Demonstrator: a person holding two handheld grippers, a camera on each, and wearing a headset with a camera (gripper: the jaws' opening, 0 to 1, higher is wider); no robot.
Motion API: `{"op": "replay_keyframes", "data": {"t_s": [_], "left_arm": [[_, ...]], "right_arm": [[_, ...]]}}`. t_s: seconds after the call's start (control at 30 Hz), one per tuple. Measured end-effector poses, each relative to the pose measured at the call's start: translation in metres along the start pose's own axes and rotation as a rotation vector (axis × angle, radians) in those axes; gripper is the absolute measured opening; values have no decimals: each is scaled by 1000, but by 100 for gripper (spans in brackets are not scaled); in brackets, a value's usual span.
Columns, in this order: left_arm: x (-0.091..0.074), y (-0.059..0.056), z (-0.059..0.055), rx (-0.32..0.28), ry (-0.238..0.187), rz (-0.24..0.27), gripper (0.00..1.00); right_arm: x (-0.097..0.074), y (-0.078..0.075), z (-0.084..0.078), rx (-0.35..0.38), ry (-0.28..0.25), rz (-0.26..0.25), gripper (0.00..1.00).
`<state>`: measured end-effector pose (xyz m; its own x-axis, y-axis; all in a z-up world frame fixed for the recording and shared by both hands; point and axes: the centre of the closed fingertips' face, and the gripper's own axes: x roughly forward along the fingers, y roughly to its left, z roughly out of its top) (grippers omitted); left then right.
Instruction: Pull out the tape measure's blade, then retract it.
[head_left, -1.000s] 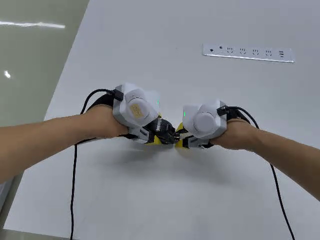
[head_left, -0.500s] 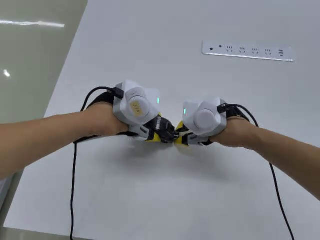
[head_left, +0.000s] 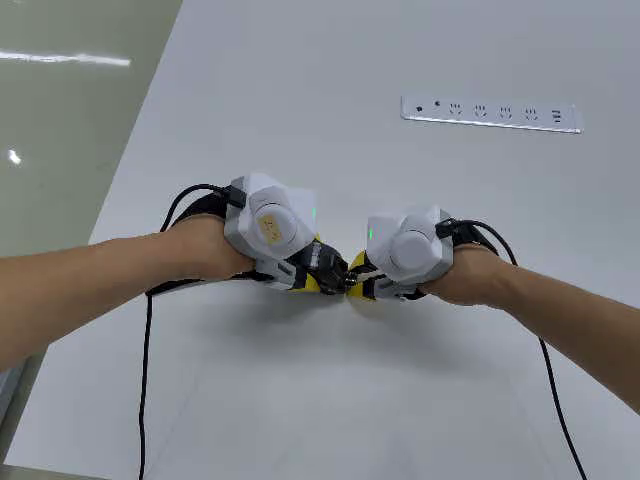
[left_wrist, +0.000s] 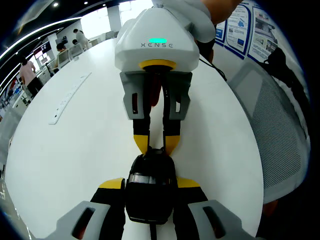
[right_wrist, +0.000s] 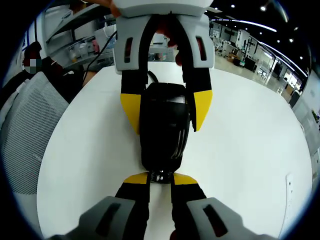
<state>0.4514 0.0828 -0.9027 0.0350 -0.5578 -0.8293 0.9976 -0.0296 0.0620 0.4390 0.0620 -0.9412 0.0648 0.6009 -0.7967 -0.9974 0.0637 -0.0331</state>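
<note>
We bring both forearms in from the lower corners, with the left gripper (head_left: 322, 272) and right gripper (head_left: 358, 277) pointing tip to tip, low over the white table (head_left: 300, 100). The tabletop spreads wide on either side. Its left edge and the power strip (head_left: 490, 113) lie well apart from the grippers. Our left jaws clamp the black tape measure (left_wrist: 150, 192) by its case. Our right jaws are pinched almost together on the blade hook (right_wrist: 160, 176) at the case's mouth.
</note>
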Motion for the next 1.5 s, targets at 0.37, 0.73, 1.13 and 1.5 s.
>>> {"op": "replay_keyframes", "data": {"t_s": [0.37,0.73,1.13,1.5], "left_arm": [[1,1,-1,28,15,2,32],[1,1,-2,39,25,-1,32],[1,1,-2,31,22,-4,31],[1,1,-2,27,24,-10,31]], "right_arm": [[-1,0,1,-25,-26,-35,14],[-1,-1,1,-50,-25,-33,13],[-6,-2,-5,-55,-23,-38,13],[-11,-2,-14,-26,-32,-37,13]]}}
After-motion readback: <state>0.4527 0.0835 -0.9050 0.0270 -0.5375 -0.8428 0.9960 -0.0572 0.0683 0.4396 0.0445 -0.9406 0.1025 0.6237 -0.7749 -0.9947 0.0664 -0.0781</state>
